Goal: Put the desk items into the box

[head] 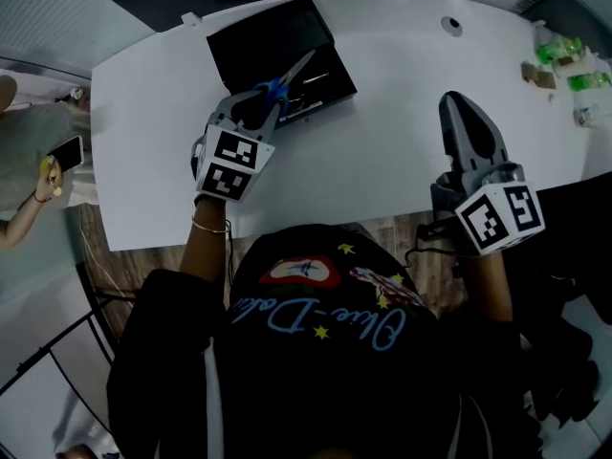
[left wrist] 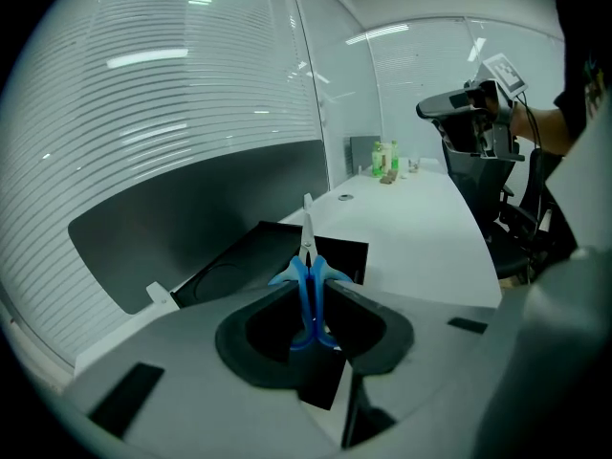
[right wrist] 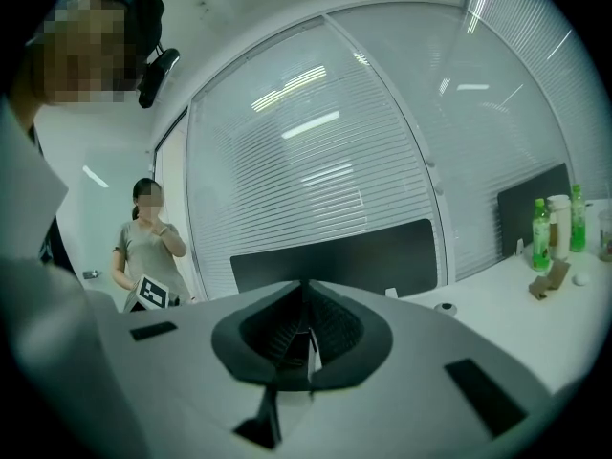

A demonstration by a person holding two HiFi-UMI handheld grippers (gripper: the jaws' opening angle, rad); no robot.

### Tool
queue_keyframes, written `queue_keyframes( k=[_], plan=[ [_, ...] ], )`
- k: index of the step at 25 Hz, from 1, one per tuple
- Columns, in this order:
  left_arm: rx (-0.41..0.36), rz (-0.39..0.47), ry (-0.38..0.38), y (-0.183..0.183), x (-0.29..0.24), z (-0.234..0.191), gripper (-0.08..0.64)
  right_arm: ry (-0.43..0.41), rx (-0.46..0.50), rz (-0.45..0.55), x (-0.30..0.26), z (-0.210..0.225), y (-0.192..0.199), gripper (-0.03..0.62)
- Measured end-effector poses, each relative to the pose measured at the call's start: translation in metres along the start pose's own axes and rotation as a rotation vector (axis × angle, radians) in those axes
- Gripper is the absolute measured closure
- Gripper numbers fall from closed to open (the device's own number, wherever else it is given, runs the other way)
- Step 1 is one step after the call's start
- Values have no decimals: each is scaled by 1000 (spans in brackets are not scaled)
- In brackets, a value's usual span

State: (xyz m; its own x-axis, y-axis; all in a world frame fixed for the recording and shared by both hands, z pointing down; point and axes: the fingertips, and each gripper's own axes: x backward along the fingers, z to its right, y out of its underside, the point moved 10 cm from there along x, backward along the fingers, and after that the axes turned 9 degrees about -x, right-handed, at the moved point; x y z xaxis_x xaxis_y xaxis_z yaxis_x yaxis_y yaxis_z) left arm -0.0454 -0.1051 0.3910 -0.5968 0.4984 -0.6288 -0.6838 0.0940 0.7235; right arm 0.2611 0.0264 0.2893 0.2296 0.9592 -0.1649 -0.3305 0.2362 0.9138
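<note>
The left claw (head: 268,103) is clamped on the blue handles of a pair of scissors (head: 290,76), whose closed blades run straight out along the claw's own line. In the head view their long axis slants up and to the right, tips pointing away from the person, over the open black box (head: 247,48) at the far edge of the white surface (head: 382,151). The right claw (right wrist: 304,331) is closed together with nothing in it, over the surface's right part, well apart from the box.
</note>
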Motion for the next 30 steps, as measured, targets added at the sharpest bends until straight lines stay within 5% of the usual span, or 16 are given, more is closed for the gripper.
queue_keyframes(
  k=[30],
  plan=[
    [-66, -84, 151, 13, -51, -21, 471, 111, -38, 27, -15, 5, 1, 565]
  ],
)
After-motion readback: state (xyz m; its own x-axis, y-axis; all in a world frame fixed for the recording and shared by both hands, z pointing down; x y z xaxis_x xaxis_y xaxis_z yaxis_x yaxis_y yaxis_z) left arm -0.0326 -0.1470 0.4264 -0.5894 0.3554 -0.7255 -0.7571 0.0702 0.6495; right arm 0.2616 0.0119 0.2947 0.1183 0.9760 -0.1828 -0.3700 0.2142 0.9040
